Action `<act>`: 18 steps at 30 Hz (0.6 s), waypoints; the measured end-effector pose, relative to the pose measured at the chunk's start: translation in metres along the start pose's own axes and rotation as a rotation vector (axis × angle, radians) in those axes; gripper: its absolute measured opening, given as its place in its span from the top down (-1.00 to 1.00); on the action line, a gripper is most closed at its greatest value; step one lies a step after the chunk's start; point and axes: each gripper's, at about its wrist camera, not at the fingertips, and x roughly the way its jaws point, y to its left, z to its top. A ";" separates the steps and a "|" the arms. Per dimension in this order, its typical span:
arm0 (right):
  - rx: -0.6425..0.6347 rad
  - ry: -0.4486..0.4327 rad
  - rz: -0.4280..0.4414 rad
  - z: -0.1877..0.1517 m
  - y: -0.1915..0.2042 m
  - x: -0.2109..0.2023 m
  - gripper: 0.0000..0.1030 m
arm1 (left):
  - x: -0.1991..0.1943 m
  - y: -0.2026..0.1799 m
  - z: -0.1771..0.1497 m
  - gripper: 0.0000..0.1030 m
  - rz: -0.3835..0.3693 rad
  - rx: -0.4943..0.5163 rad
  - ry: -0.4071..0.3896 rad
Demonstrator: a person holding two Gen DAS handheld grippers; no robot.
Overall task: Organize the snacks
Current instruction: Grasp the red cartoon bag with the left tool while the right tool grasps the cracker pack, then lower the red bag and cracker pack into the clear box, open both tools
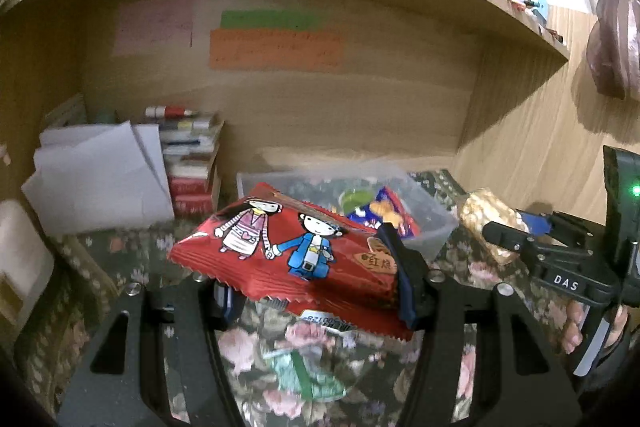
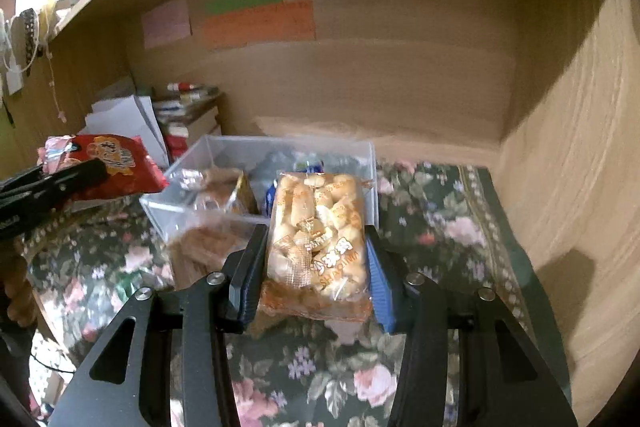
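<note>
My left gripper (image 1: 316, 291) is shut on a red snack packet (image 1: 288, 251) printed with a cartoon girl and boy, held above the floral cloth. It shows at the left of the right wrist view (image 2: 116, 165). My right gripper (image 2: 316, 267) is shut on a clear bag of puffed rice cake (image 2: 320, 239), held just in front of a clear plastic bin (image 2: 168, 211). The bin (image 1: 436, 223) holds several snack packets, a blue one (image 1: 384, 215) among them. The right gripper (image 1: 508, 239) with its rice cake (image 1: 484, 219) shows at the right of the left wrist view.
A green snack packet (image 1: 308, 371) lies on the floral cloth (image 2: 432, 211) below the left gripper. A clear packet of brown snacks (image 2: 208, 247) lies in front of the bin. White papers (image 1: 100, 179) and stacked books (image 1: 192, 167) stand at the back left. Wooden walls enclose the alcove.
</note>
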 end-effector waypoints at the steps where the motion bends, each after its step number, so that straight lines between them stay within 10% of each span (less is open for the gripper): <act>1: -0.005 -0.007 0.000 0.003 0.001 0.000 0.18 | 0.001 -0.001 0.002 -0.14 0.000 0.003 -0.004; 18: -0.064 -0.001 0.035 0.054 0.016 0.049 0.18 | 0.074 0.007 0.043 -0.15 -0.006 -0.010 0.049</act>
